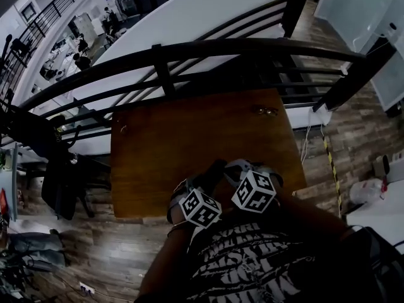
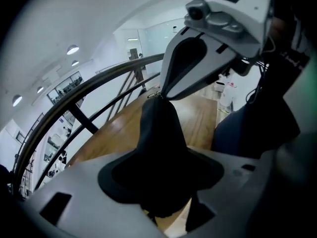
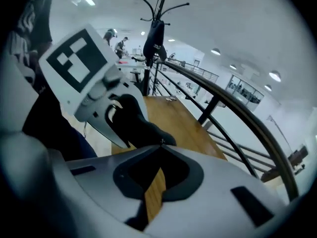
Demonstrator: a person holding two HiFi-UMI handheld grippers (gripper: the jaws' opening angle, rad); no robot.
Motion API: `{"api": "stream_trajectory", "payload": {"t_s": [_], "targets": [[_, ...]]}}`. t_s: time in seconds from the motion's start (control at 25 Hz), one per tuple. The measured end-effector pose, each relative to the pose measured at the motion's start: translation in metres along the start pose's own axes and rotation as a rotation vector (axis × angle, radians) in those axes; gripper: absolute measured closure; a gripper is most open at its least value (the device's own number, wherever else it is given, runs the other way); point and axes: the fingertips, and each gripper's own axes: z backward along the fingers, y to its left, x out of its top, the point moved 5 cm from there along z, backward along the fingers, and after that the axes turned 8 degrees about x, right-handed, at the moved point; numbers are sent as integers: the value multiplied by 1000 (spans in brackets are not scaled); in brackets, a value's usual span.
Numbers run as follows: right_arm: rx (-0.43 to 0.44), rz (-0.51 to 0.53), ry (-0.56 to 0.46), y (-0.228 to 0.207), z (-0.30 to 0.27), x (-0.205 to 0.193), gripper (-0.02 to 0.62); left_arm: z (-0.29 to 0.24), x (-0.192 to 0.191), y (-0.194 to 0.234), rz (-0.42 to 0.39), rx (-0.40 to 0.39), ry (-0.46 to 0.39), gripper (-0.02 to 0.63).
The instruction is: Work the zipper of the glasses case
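A black metal railing (image 1: 158,59) curves past the far side of the wooden table (image 1: 189,137). A person in a printed black shirt (image 1: 252,264) stands at the table's near edge with a gripper in each hand. Above that near edge, toward the table's right half, the left gripper (image 2: 158,182) is clamped on a dark glasses case (image 2: 161,133). Its jaws stand wide on either side of the case's body with the pads pressed to it. The case is held clear of the table top, one narrow end pointing at the other tool. At that end the right gripper (image 3: 161,144) meets it, jaws squeezed together on the small metal zipper pull (image 3: 162,141) at the tip of the case. The two marker cubes sit side by side over the near edge, the left one slightly nearer the person. A small metal item (image 1: 266,111) lies by the table's far right corner, well apart from the grippers. Right of the table, a white cable (image 1: 307,137) trails across the wood-plank floor (image 1: 353,137).
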Motion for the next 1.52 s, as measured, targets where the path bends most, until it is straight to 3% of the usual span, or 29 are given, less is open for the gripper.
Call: {"api": "stream_trajectory", "payload": {"t_s": [0.12,0.28,0.4,0.48,0.56,0.64,0.76,0.92,1.04,1.16,1.52], "targets": [[134,-113,-99,4,3,2,597,-6,16,1,-52,22,33,351],[417,-338,-275,6,9,-1,597,-15,51,-6,-108,32,-6,350],[537,-506,-423,-17,25,-14,597,-15,83,-4,-113,58,-133,345],[625,-631,-536,-38,41,-25,597,-6,97,-4,-45,49,-264,341],[710,-683,-608,-52,54,-34,597,2,107,-6,9,48,-363,330],[781,-687,-631,-58,59,-38,597,3,112,-10,13,73,-387,330],[850,-681,-593,-57,56,-43,597,-1,115,-14,-11,127,-297,330],[897,-489,-446,-33,56,-26,597,-7,117,-22,-64,129,-122,342],[933,-404,-390,-27,52,-17,597,-8,113,-23,-91,105,-42,344],[1007,-430,-412,-25,49,-21,597,-4,107,-28,-76,114,-32,340],[1148,-471,-437,-16,45,-42,597,-4,93,-53,74,167,-47,341]]}}
